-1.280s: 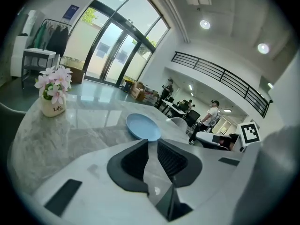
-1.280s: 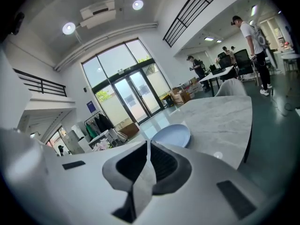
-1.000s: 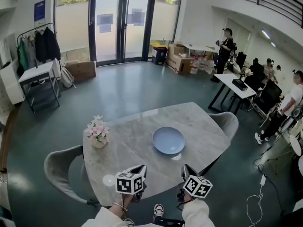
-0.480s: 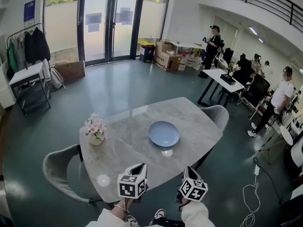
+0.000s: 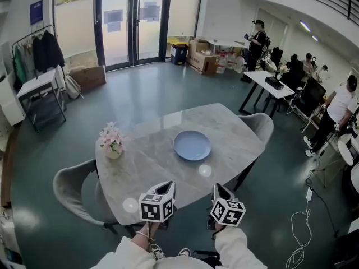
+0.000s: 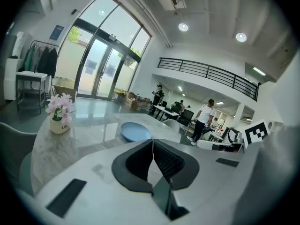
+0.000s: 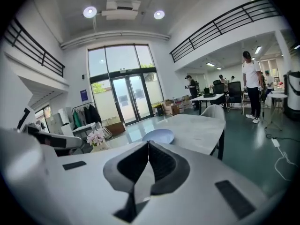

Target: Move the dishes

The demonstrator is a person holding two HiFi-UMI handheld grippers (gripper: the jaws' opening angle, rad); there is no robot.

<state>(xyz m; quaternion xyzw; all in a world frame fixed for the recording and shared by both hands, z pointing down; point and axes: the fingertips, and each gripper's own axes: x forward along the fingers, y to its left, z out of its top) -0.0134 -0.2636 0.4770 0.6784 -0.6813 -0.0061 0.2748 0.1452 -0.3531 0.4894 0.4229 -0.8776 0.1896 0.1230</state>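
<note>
A light blue plate (image 5: 192,145) lies near the middle of the grey marble table (image 5: 157,167); it also shows as the blue plate (image 6: 135,131) in the left gripper view and the plate (image 7: 158,136) in the right gripper view. My left gripper (image 5: 166,187) hovers at the table's near edge, jaws shut with nothing between them. To its right my right gripper (image 5: 216,189) is shut and empty too. Both sit well short of the plate. The left gripper (image 6: 152,140) and right gripper (image 7: 148,143) each show their tips touching.
A small vase of pink flowers (image 5: 111,142) stands at the table's left side. Grey chairs sit at the left (image 5: 76,192) and far right (image 5: 259,126). People stand by desks (image 5: 269,83) at the right. A clothes rack (image 5: 36,52) and glass doors are behind.
Both grippers have shifted a little along the table's near edge, and the head view has swung slightly. The plate and the vase have stayed put. Both grippers remain shut.
</note>
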